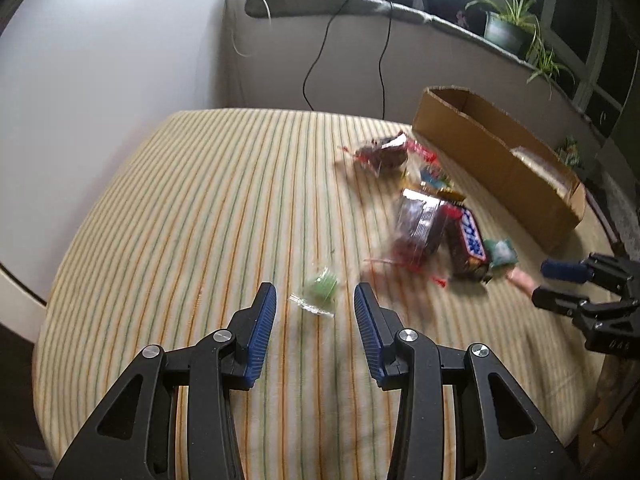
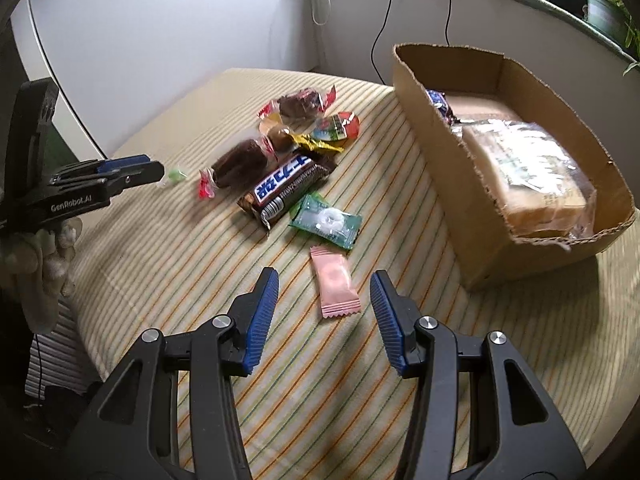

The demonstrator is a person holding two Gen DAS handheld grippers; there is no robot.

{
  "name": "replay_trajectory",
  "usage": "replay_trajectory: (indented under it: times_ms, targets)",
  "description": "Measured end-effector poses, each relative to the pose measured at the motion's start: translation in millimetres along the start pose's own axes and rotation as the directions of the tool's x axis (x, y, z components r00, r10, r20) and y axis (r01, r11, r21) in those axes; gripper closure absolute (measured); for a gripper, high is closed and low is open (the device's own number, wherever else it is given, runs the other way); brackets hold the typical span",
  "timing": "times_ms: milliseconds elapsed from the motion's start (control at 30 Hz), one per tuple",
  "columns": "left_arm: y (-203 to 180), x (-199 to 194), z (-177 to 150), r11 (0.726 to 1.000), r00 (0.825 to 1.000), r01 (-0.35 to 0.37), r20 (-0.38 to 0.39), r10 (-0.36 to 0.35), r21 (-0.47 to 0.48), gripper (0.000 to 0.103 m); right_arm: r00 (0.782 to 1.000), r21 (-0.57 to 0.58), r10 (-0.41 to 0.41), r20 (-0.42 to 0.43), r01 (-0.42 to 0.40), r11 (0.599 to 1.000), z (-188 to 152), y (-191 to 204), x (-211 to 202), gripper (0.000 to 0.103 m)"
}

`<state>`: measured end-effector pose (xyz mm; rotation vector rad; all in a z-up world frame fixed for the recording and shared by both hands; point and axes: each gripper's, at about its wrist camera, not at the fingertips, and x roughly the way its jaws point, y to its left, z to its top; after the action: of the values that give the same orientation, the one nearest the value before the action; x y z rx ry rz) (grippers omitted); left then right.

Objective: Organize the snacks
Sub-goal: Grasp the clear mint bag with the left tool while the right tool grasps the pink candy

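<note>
**Candy-to-finger alignment ahead of a two-handed pick**

We read the scene from left to right. On the striped bed (image 2: 168,248), the green candy (image 1: 320,289) in its clear wrapper lies farthest left, apart from the other snacks. It sits just ahead of the left gripper (image 1: 315,294), on the centreline of the gap. The left fingers (image 1: 262,312) stand released, nothing pressed between them.

The main snack heap lies further right, including the chocolate bar (image 2: 286,184) and the green mint packet (image 2: 326,220); neither gripper lines up with it.

Next comes the pink sachet (image 2: 334,284), flat on the bed. Its long axis runs away from the right gripper (image 2: 324,280), roughly parallel to the fingers, so we judge a closure would act across its narrow width. The right fingers (image 2: 264,300) are likewise released and empty, with the sachet's near end between their tips.

The cardboard box (image 2: 448,168) stands farthest right, nearer the right hand, already holding a large wrapped pack (image 2: 532,172).
</note>
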<state>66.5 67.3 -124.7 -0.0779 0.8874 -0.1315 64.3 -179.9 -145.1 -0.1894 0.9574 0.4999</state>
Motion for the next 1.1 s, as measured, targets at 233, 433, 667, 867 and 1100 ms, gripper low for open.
replay_trajectory:
  times_ms: [233,433,667,867,1100]
  targets:
    - [-5.9,15.8,0.1,0.999,1.0,0.0,-0.016,0.0,0.038,0.064,1.0,0.003,-0.016,-0.012,0.016,1.0,1.4,-0.1,8.9,0.053]
    - [-4.9,19.6,0.2,0.999,1.0,-0.003,-0.012,0.003,0.039,0.07,0.999,0.005,-0.018,-0.029,0.018,1.0,3.4,-0.4,18.2,0.059]
    - [-6.8,23.5,0.5,0.999,1.0,-0.007,-0.006,0.008,0.042,0.08,0.999,-0.026,-0.027,-0.042,0.026,0.999,6.9,3.2,20.9,0.07]
    - [-12.9,21.7,0.3,0.999,1.0,-0.019,0.009,0.018,0.049,0.08,0.998,-0.043,-0.036,-0.044,0.034,0.998,5.0,6.0,18.0,0.082]
    - [-16.1,6.8,4.2,0.998,0.999,-0.025,0.049,0.022,0.054,0.08,0.999,-0.035,-0.031,-0.035,0.03,0.999,4.6,7.4,13.0,0.082]
